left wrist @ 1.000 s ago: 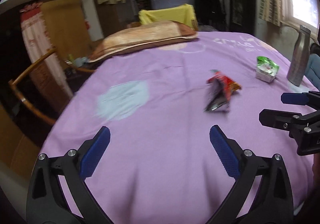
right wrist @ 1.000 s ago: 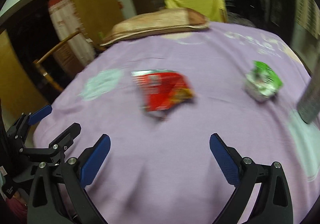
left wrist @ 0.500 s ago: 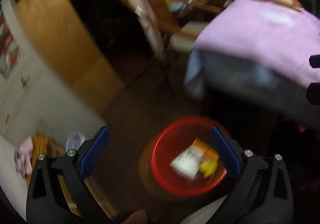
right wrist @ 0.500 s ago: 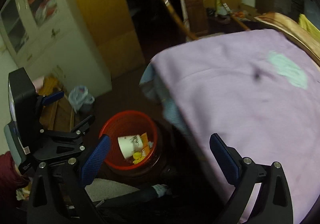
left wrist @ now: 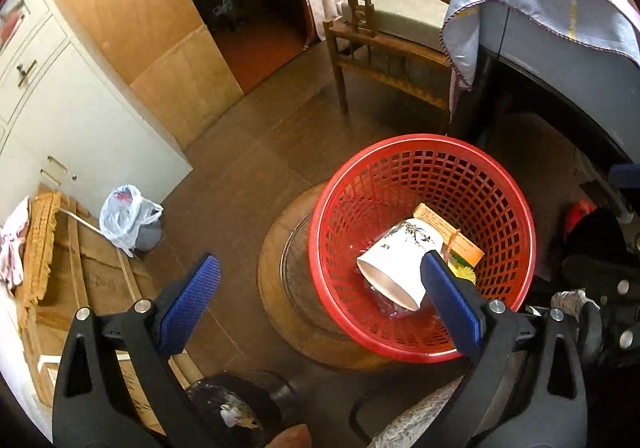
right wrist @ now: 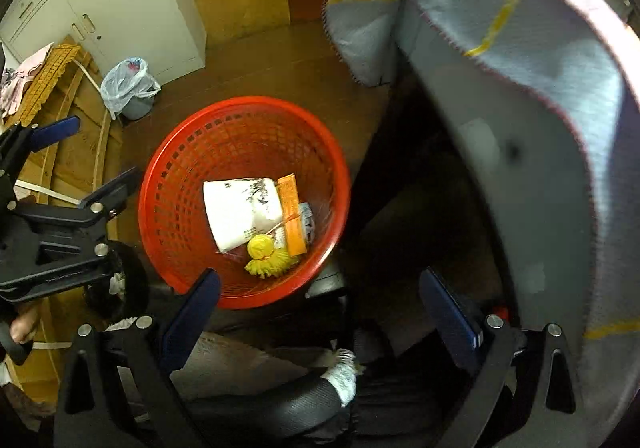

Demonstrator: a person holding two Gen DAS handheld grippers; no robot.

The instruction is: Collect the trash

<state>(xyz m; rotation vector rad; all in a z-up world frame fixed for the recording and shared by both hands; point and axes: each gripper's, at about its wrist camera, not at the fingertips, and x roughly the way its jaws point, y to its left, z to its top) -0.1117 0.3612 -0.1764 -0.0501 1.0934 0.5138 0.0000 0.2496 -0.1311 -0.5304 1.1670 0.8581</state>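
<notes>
A red mesh trash basket (left wrist: 404, 164) (right wrist: 172, 184) stands on a round wooden stool on the floor. Inside it lie a white paper cup (left wrist: 400, 264) (right wrist: 240, 212), an orange packet (left wrist: 460, 236) (right wrist: 292, 216) and a yellow frilly item (right wrist: 266, 258). My left gripper (left wrist: 320, 304) hangs open above the basket's left rim, nothing between its blue pads. My right gripper (right wrist: 320, 312) is open too, empty, just below the basket's near rim. The left gripper (right wrist: 80, 164) also shows at the left of the right wrist view.
A table draped in a bluish cloth (right wrist: 540, 88) (left wrist: 560, 0) overhangs at the right. A wooden chair (left wrist: 384, 28) stands behind the basket. A white cabinet (left wrist: 60, 108) and a small bin with a plastic bag (left wrist: 128, 216) (right wrist: 128, 88) sit at the left.
Both grippers swung from the purple tabletop with its wrappers down to the floor. They now hover steady and closer over the red basket. Both stayed open and empty.
</notes>
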